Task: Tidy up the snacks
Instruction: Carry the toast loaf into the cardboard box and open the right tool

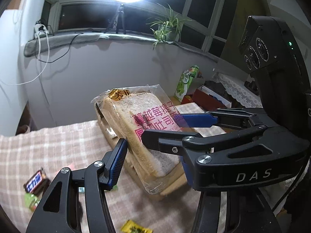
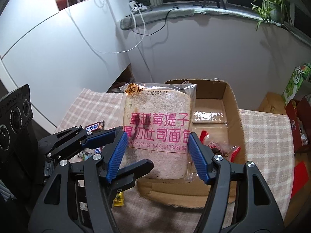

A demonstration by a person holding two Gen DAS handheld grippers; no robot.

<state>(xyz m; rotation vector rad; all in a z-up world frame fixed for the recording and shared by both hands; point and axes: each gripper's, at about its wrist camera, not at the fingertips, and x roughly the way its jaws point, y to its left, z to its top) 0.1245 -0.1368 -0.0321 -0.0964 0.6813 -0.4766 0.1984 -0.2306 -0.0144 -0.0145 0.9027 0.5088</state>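
Observation:
A clear bag of sliced toast bread with pink lettering [image 2: 158,130] is held upright above an open cardboard box [image 2: 231,104]. My right gripper [image 2: 156,155] is shut on the bag's lower sides with its blue pads [image 2: 198,157]. In the left wrist view the same bread bag [image 1: 143,128] sits between the fingers of my left gripper [image 1: 151,157], whose left pad [image 1: 117,163] presses its edge; the right gripper's fingers cross in front, and I cannot see whether my left gripper grips it.
The box holds a red-wrapped snack [image 2: 219,147]. A Snickers bar [image 1: 36,180], a green candy [image 1: 31,201] and a yellow packet [image 1: 136,228] lie on the checked tablecloth [image 1: 48,147]. A green carton [image 1: 186,81] and red boxes [image 2: 297,124] stand at the right.

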